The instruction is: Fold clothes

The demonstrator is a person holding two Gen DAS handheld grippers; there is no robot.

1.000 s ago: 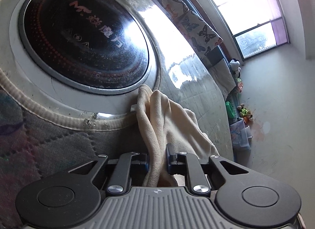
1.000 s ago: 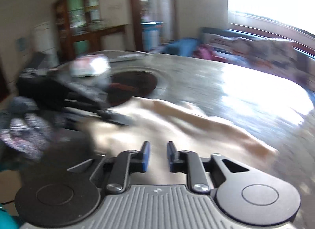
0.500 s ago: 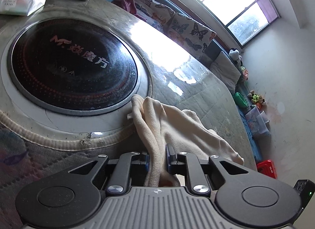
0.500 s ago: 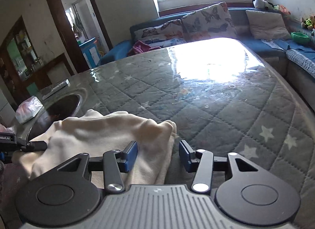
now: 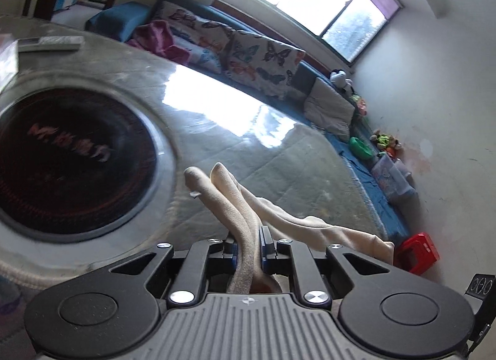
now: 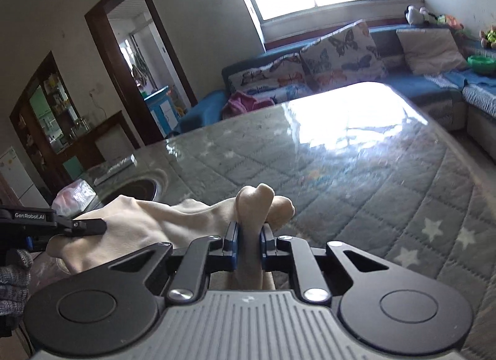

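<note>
A cream cloth garment is pinched at two places and hangs lifted above the table. In the left wrist view my left gripper is shut on a bunched edge of it, and the rest trails off to the right. In the right wrist view my right gripper is shut on another bunched fold of the cream garment, which stretches left to the other gripper seen at the frame's left edge.
The table has a quilted grey cover with stars under a glossy sheet. A round black induction hob is set into it at the left. A remote and a tissue pack lie beyond. A blue sofa with butterfly cushions lines the far side.
My right gripper went from open beside the garment to shut on a fold of it. Both grippers have lifted, and the cloth has risen off the table between them.
</note>
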